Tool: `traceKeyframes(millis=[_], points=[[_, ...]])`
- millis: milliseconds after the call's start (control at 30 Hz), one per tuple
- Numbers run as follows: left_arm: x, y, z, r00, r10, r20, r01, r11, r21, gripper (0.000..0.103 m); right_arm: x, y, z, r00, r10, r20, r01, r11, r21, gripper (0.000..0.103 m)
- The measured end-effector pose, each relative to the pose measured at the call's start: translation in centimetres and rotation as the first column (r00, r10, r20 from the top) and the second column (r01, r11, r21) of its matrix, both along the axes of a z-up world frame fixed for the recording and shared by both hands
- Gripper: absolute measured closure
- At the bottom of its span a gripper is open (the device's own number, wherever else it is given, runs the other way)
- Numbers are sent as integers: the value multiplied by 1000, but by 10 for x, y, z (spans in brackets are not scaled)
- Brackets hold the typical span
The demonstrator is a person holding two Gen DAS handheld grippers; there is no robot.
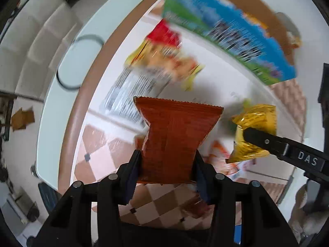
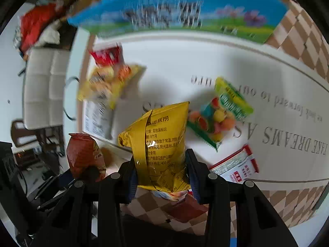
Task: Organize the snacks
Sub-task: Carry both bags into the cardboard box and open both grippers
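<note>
Snack packets being held above worktop [image 2: 174, 61]: left tongs [image 1: 167, 160] pinching orange-brown packet [image 1: 174, 138], right tongs [image 2: 161, 170] pinching yellow packet [image 2: 160, 144].

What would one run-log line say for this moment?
left gripper: shut on orange-red packet | right gripper: shut on yellow packet | both off table

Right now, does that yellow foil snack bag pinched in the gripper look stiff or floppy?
Probably floppy: the yellow foil snack bag creases and caves in where the right hand-held gripper pinches it. Likely light, since it stands up above the grip without sagging. Its glossy film may be slippery.
</note>
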State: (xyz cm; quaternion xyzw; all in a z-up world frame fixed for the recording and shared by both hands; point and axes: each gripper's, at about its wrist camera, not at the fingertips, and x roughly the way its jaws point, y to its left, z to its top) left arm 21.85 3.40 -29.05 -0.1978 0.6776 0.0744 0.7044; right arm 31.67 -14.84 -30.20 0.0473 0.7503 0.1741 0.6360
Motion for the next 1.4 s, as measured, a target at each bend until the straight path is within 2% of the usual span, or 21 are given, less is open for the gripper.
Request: traceKeyframes(millis=[67, 233, 433, 600, 700, 800, 967, 1167, 1400], points=[[20, -6, 15, 999, -23, 35, 22, 1000, 7, 57, 10, -8, 18, 999, -28, 25, 27, 999, 21, 59], [57, -1, 51, 993, -50, 110, 54, 998, -34, 57, 36, -26, 61, 993, -103, 65, 98, 992, 78, 59], [117, 5, 104, 973, -99, 210, 111, 993, -44, 57, 75, -10, 90, 976, -179, 124, 162, 977, 138, 59], [186, 14, 120, 957, -148, 249, 154, 988, -6, 57, 120, 3, 107, 957, -223, 185, 198, 969, 145, 59], [227, 22, 112, 959, -169, 229, 173, 985, 2, 57, 150, 10, 109, 947, -246, 205, 223, 966, 130, 59], [268, 27, 93, 966, -190, 174, 194, 981, -8, 57, 175, 17, 100, 943, -271, 192, 251, 960, 121, 59], [316, 30, 46, 977, -205, 58, 207, 977, -41, 57, 207, 32, 65, 946, -284, 159, 275, 958, 78, 59], [336, 24, -1, 966, -248, -69, 246, 969, -38, 57, 221, 50, 9, 963, -245, 109, 247, 969, -1, 59], [332, 21, -29, 951, -274, -145, 271, 962, -37, 57, 223, 57, -27, 972, -228, 61, 231, 972, -39, 59]])
